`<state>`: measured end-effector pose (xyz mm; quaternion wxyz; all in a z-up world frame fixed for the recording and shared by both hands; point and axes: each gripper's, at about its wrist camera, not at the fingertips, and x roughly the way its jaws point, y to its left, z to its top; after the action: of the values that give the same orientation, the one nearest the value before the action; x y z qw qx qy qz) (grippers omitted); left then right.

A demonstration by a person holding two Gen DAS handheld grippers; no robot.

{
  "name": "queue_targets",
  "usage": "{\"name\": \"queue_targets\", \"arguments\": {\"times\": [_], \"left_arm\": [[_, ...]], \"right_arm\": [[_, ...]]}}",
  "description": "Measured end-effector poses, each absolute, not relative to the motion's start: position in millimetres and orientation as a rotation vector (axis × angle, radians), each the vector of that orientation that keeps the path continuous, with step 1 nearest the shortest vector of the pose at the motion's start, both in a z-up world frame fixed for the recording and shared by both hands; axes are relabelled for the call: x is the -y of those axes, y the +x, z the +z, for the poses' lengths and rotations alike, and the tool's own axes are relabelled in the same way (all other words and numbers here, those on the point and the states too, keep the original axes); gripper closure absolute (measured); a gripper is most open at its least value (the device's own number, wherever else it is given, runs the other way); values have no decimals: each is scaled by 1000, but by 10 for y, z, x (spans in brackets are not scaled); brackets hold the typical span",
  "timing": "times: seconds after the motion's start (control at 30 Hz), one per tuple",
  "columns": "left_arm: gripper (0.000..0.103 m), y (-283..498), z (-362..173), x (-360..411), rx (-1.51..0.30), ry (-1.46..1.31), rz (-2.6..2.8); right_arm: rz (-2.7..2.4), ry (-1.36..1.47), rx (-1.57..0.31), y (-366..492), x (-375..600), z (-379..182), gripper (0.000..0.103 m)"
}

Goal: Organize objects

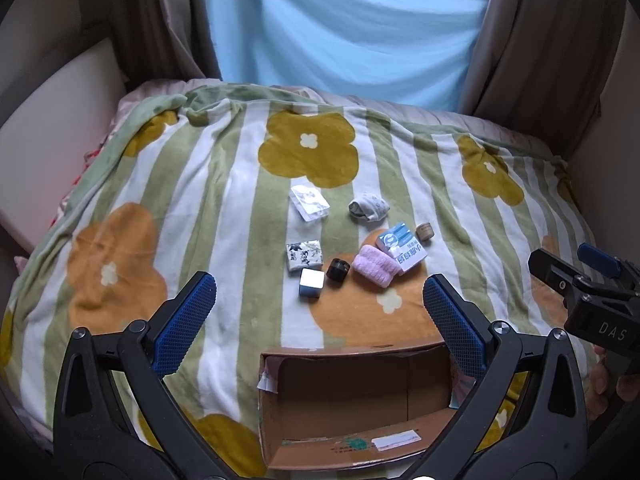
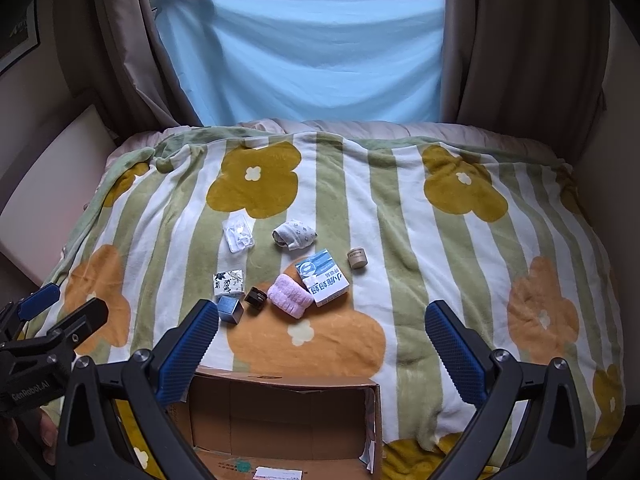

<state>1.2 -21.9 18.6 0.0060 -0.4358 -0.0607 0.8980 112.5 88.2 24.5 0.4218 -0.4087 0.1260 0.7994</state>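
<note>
Small objects lie on a flowered blanket: a clear plastic packet (image 1: 309, 202) (image 2: 238, 233), a rolled grey sock (image 1: 368, 207) (image 2: 294, 234), a blue-white box (image 1: 402, 249) (image 2: 323, 277), a small tan jar (image 1: 424, 231) (image 2: 357, 258), a pink cloth roll (image 1: 378, 266) (image 2: 290, 295), a black jar (image 1: 337, 269) (image 2: 256, 297), a silver cube (image 1: 311, 283) (image 2: 231, 309) and a tissue pack (image 1: 305, 255) (image 2: 229, 282). An open cardboard box (image 1: 352, 400) (image 2: 280, 416) sits nearest. My left gripper (image 1: 320, 316) and right gripper (image 2: 322, 336) are open, empty, above the box's far edge.
The blanket (image 1: 200, 200) (image 2: 420, 240) covers a bed. A light blue sheet (image 1: 340, 28) (image 2: 304, 48) hangs behind, between brown curtains (image 2: 520, 40). A pale headboard panel (image 1: 52, 120) stands at left. The right gripper shows at the left view's right edge (image 1: 588, 292).
</note>
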Motion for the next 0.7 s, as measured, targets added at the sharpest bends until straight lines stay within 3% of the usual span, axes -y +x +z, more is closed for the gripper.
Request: {"name": "queue_targets", "arguments": {"times": [0.37, 0.7], "left_arm": [[0, -530, 100, 356, 304, -1452, 2743], [0, -1457, -551, 402, 317, -1577, 2682]], "right_arm": [[1988, -1051, -358, 990, -1191, 205, 1], [1923, -1132, -427, 746, -1841, -375, 1]]}}
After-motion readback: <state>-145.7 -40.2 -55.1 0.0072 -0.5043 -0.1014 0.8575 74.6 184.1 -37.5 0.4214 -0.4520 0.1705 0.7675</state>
